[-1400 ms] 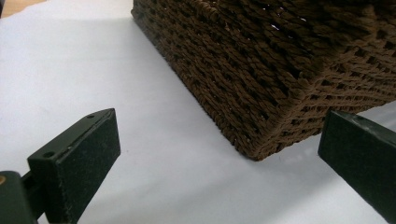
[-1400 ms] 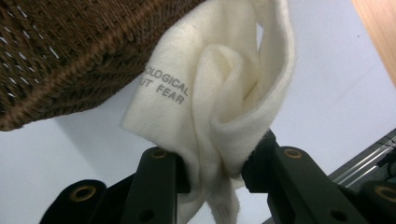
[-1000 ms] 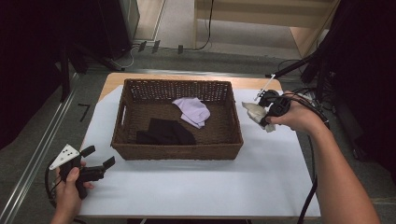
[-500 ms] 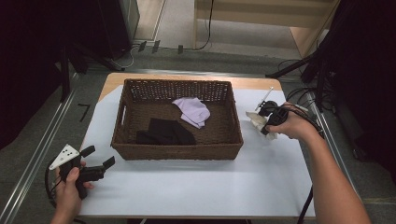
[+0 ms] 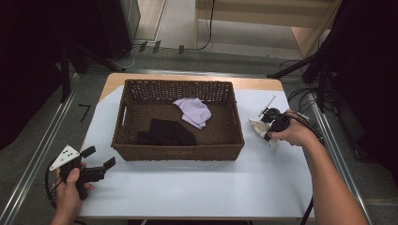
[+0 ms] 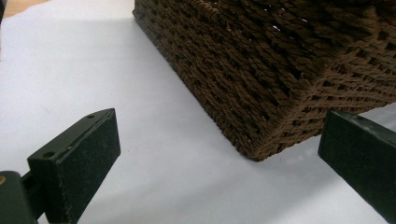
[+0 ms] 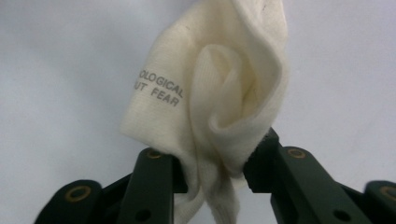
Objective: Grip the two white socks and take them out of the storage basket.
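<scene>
Right gripper point(image 5: 264, 125) sits over the white table cover point(image 5: 197, 187), just beside the right wall of the dark brown woven wicker basket point(image 5: 178, 151), and its black jaws are clamped on a cream knitted cloth point(image 7: 210, 93) with grey printed lettering. In the right gripper view that cloth bunches up between the two jaws, folds squeezed tight, the free part spreading away from the jaws with the white surface behind it. From the high view the same cream cloth point(image 5: 259, 127) shows as a pale bundle at the gripper's tip, just clear of the basket's right side.

Over to the left gripper point(image 5: 97, 160): held low at the near left corner of the table, jaws wide apart, nothing between them. In the left gripper view the basket's near corner point(image 6: 261, 93) stands ahead of the open jaws, on the white cover, not touching either jaw.

Inside the basket, a pale lilac crumpled cloth point(image 5: 193, 111) lies toward the far side, and a black folded cloth point(image 5: 166, 132) lies on the basket floor nearer the front, the two close together
</scene>
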Tool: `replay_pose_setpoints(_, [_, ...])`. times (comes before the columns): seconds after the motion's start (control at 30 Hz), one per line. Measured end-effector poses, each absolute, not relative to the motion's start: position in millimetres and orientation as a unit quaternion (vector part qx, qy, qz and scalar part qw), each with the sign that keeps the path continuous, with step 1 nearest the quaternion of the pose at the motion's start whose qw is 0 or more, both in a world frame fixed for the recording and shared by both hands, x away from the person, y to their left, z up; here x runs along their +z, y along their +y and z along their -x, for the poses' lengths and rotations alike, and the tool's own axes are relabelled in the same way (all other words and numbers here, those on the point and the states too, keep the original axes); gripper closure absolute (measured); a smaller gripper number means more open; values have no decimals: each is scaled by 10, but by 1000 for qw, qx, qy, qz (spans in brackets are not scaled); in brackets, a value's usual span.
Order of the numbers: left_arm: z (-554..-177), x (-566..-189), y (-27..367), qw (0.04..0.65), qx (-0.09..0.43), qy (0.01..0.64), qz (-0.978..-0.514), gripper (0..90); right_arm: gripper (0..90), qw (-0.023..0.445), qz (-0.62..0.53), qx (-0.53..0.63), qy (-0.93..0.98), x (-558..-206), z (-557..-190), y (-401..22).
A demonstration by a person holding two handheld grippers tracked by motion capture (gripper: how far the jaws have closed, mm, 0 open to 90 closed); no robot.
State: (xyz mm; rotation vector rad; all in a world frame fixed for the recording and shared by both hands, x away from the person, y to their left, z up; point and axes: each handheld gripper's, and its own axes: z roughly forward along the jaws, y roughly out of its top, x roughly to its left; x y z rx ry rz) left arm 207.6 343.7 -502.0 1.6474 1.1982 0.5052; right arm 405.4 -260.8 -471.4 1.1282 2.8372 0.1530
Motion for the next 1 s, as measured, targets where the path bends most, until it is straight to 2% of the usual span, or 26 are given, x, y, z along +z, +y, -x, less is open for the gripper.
replay_pose_setpoints(0.03, [-2076,-5019,3437,498,209,495,-681,0,674,42,-369,50,927,-4714,-4054,-2608])
replay_pose_setpoints(0.07, [-2076,-5020,3438,498,209,495,-681,1,563,41,-366,51,928,-4717,-4042,-2607])
replay_pose_setpoints(0.1, [-2076,-5020,3437,498,209,495,-681,1,488,47,-362,51,930,-4717,-4030,-2600])
replay_pose_setpoints(0.13, [-2075,-5019,3439,497,209,495,-681,1,488,47,-362,51,930,-4717,-4030,-2600])
replay_pose_setpoints(0.2, [-2075,-5020,3438,498,208,495,-680,0,277,58,-367,47,927,-4706,-3996,-2575])
replay_pose_setpoints(0.27, [-2075,-5020,3439,498,208,495,-681,0,133,79,-372,42,924,-4698,-3961,-2561])
replay_pose_setpoints(0.57, [-2077,-5021,3434,499,209,496,-680,1,7,101,-401,64,908,-4647,-3791,-2668])
replay_pose_setpoints(1.0, [-2076,-5019,3434,496,211,497,-680,1,0,144,-449,117,874,-4645,-3495,-2856])
